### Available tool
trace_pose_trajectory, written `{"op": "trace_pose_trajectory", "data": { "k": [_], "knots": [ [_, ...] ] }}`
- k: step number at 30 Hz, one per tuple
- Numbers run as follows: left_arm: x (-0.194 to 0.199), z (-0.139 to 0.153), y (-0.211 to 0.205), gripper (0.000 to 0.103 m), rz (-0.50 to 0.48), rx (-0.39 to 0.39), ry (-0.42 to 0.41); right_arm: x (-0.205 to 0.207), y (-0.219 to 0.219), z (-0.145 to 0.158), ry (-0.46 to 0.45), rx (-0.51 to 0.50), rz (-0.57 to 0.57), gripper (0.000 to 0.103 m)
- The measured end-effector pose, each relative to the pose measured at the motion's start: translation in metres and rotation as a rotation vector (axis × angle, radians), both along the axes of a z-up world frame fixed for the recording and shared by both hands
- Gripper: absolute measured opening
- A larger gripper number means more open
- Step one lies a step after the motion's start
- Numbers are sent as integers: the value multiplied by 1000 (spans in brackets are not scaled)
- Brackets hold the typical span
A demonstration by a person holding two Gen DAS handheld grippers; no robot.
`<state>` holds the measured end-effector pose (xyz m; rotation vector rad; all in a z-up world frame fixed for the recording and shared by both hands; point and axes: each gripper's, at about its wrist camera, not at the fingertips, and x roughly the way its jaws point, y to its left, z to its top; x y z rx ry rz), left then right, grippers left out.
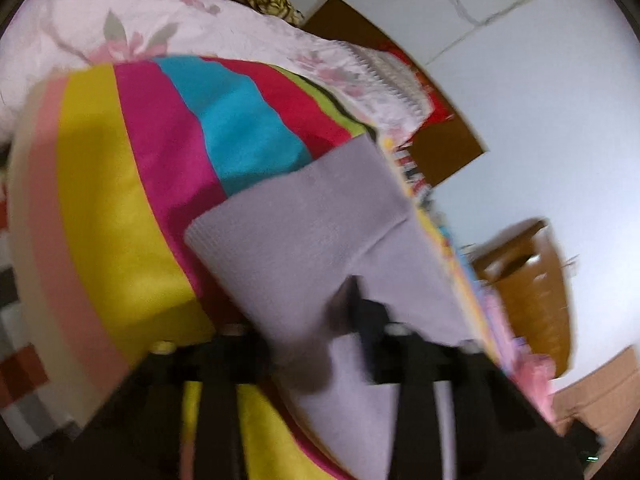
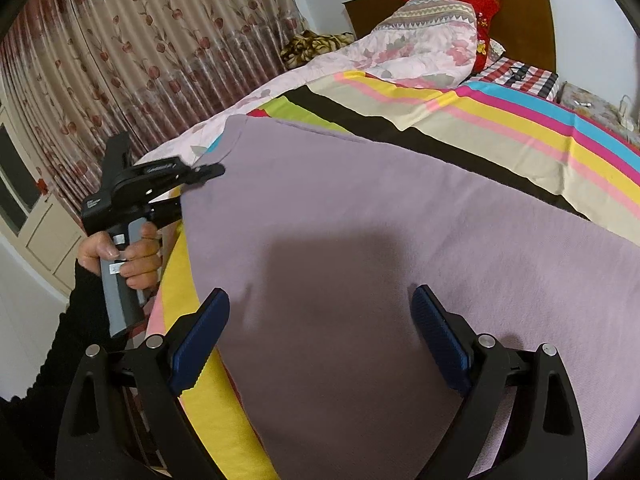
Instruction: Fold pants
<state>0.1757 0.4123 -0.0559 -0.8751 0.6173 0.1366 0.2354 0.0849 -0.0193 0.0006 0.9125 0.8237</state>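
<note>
Lilac pants (image 2: 360, 200) lie spread on a bed covered by a bright striped sheet (image 2: 520, 120). My right gripper (image 2: 320, 300) hovers open just above the near part of the pants, its blue pads (image 2: 208, 328) wide apart and its shadow on the cloth. At the left edge of the pants my left gripper (image 2: 216, 170), held by a person's hand (image 2: 136, 252), is pinched on the cloth. The left wrist view is blurred; there the lilac pants (image 1: 304, 216) run up from between the fingers of the left gripper (image 1: 304, 320) over the striped sheet (image 1: 120, 180).
A pink floral quilt (image 2: 400, 56) and a red pillow (image 2: 488, 12) are heaped at the wooden headboard (image 2: 520, 20). A flowered curtain (image 2: 120, 60) hangs behind the left side of the bed. Wooden furniture (image 1: 532, 280) stands by the white wall.
</note>
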Motion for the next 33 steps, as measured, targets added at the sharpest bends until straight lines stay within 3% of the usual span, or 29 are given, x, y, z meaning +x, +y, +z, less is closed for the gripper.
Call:
{"op": "trace_pose_trajectory", "data": {
  "k": [5,8,10,12,14,15,16,18,20,23,26,28,29,33],
  "knots": [
    [-6,24,-13,16,-10,123,-13,-5,-4,13,-50,-18,-45,89],
    [-5,50,-23,15,-21,183,-42,-11,8,19,-126,-127,-18,89],
    [-5,75,-37,15,-32,236,-71,-13,27,0,-92,-298,71,90],
    [-3,94,-52,15,-44,276,-92,-18,31,-7,-140,-332,89,94],
    [-2,125,-80,15,-79,350,-135,-13,26,-4,-102,-321,70,91],
    [-3,136,-93,15,-97,380,-152,-15,15,7,-114,-285,36,84],
    [-2,153,-114,15,-127,428,-176,-16,2,17,-129,-227,10,83],
    [-2,178,-158,15,-194,510,-222,-24,-55,47,-170,-11,-95,85],
    [-1,195,-221,15,-298,608,-271,-30,-113,67,-217,79,-248,90],
    [-3,189,-316,17,-479,695,-314,-46,-206,88,-273,155,-461,90],
    [-10,142,-430,21,-722,804,-286,-75,-297,100,-304,186,-694,91],
    [-20,104,-488,35,-902,849,-240,-99,-350,101,-301,185,-832,91],
    [-30,86,-509,49,-996,854,-229,-109,-370,101,-294,174,-886,91],
    [-65,64,-523,77,-1064,889,-255,-139,-413,90,-237,175,-965,91]
  ]
}}
